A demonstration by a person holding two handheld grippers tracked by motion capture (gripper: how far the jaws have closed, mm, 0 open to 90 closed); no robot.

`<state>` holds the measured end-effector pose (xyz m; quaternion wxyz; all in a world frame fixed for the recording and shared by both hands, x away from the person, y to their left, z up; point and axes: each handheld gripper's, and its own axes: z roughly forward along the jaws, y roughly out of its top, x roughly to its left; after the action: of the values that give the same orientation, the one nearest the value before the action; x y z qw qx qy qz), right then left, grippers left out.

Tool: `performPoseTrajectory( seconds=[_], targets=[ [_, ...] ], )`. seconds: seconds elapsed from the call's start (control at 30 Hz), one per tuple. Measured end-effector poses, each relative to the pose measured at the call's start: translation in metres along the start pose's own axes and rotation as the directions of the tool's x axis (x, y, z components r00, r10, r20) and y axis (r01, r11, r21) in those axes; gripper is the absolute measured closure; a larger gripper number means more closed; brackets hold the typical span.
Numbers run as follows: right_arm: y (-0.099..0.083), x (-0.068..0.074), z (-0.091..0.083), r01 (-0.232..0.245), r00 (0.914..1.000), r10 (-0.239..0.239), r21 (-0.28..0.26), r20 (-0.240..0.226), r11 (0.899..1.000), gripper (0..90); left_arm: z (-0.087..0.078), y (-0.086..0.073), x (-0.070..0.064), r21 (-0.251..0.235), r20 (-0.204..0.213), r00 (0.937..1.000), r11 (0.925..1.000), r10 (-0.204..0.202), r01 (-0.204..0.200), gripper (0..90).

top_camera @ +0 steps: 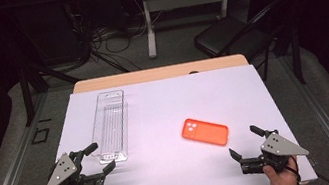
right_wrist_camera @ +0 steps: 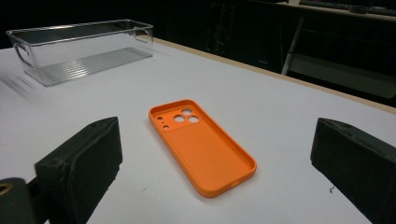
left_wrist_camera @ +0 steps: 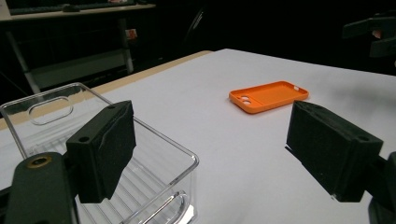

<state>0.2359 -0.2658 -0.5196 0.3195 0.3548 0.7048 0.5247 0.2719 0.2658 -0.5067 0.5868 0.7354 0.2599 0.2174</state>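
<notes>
The orange case [right_wrist_camera: 201, 147] lies open side up, right of the clear bin [top_camera: 110, 127]. It looks light, thin and flexible; grip across its long edges. Both grippers, left [top_camera: 93, 159] and right [top_camera: 246, 142], gape wide, holding nothing

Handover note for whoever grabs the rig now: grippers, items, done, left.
Left hand-held gripper: open, holds nothing, at the near end of the clear bin.
Right hand-held gripper: open, holds nothing, just short of the orange phone case.
Case lies flat on the white table cover, hollow side up, camera cutouts toward the bin, apart from both grippers.
Bin stands upright at the left with nothing in it.
Done: nothing gripped yet.
Left: probably grip the case with the right gripper and put it in the bin.
</notes>
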Motion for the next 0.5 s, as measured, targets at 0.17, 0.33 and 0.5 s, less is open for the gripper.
performPoseTrajectory(
  seconds=[0.17,0.33,0.5],
  targets=[
    [0.0002,-0.0008,0.0002,0.0,1.0,0.0,0.007,0.006,1.0,1.8,-0.0002,-0.0002,0.0002,0.006,-0.001,1.0,1.0,-0.005,0.005,15.8],
    [0.0024,-0.0003,0.0009,0.007,0.9999,-0.007,0.009,0.009,1.0,1.8,-0.0031,0.0003,0.0005,0.015,-0.007,0.9999,0.9998,-0.009,0.009,15.8],
    [0.0025,0.001,0.0028,0.016,0.9999,-0.016,0.015,0.003,1.0,1.8,-0.0034,0.0002,0.0009,0.016,-0.012,0.9998,0.9998,-0.015,0.016,15.8]
  ],
)
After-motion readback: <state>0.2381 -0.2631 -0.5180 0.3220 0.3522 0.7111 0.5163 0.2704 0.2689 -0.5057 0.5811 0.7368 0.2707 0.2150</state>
